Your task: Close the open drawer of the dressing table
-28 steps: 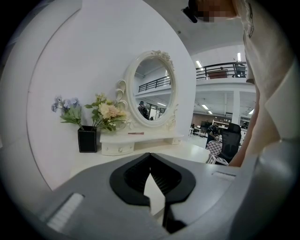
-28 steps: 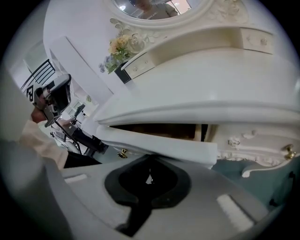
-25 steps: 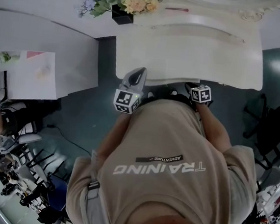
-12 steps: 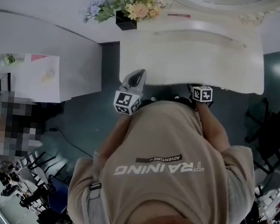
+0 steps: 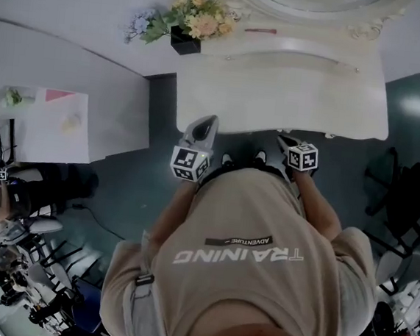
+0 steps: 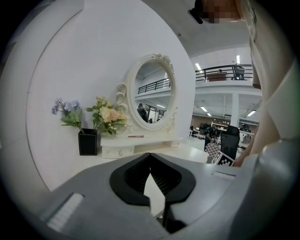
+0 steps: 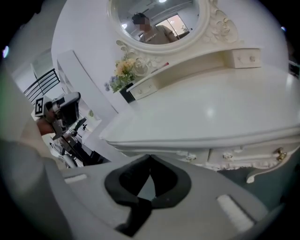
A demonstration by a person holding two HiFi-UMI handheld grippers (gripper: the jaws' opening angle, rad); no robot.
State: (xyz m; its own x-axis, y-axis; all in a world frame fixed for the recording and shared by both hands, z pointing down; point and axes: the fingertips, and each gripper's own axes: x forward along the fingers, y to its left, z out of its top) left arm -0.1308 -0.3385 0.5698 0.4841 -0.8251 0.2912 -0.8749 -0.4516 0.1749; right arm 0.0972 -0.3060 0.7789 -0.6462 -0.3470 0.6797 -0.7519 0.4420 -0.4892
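Both tools are empty, each with its jaws pressed together at the tips. The left gripper [image 5: 208, 126] is at the front-left edge of the white, carved-edged dressing table [image 5: 277, 89], looking across its top, and the right gripper [image 5: 285, 143] sits just before the front edge. The pale drawer [image 7: 239, 155] under the top shows only in the right gripper view, beyond the jaws and off to their right, not touching them. I cannot tell how far it stands out. The main risk is probably a blind push, since from the head the overhanging top hides the drawer front. Narrow shut tips landing off-centre could skew the drawer so it jams, or skid along the curved, carved face and scuff the paint. They might also catch the small brass handle [image 7: 280, 153] rather than the flat panel. A hard shove carries its own danger – the jolt could shake the table and tip the black vase of flowers [image 5: 185, 32] at its back-left corner.
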